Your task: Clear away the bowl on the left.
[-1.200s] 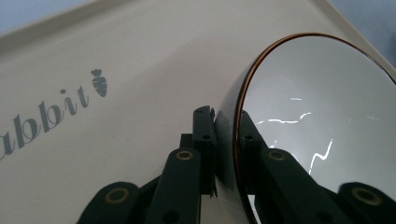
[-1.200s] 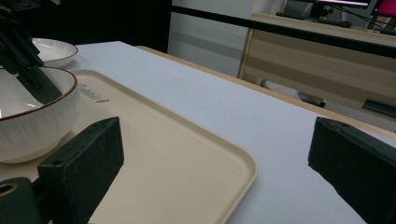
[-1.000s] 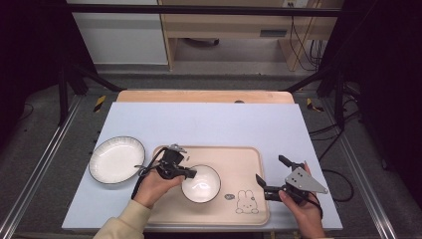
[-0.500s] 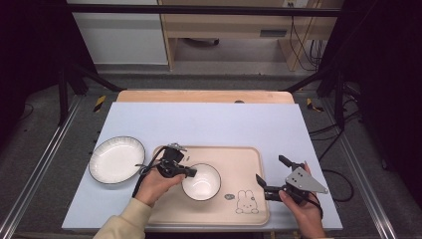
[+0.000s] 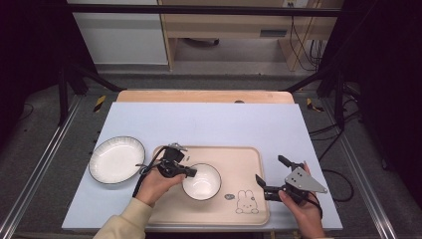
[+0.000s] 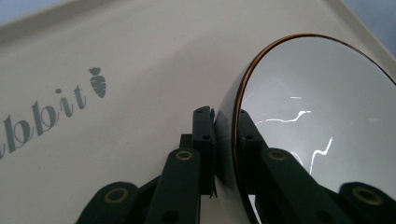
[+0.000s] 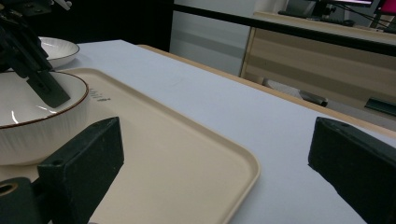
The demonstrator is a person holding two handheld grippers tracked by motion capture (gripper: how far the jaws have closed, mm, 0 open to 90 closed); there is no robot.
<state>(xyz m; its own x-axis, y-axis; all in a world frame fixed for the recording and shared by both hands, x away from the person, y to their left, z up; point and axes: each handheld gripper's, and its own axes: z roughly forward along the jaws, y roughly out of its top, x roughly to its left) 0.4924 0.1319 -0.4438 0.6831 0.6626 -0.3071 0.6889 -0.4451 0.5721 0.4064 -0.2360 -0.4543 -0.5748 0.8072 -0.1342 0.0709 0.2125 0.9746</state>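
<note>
A white bowl with a brown rim sits on the beige tray. My left gripper is shut on the bowl's left rim, one jaw inside and one outside, as the left gripper view shows on the bowl. A white plate with a dark rim lies on the blue mat to the left of the tray. My right gripper is open just off the tray's right edge, nothing between its jaws. From the right gripper view the bowl and the left gripper's fingers are at the left.
The tray carries a rabbit drawing near its front right corner. A pale blue mat covers the wooden table. Dark frame bars and cables stand around the table's sides.
</note>
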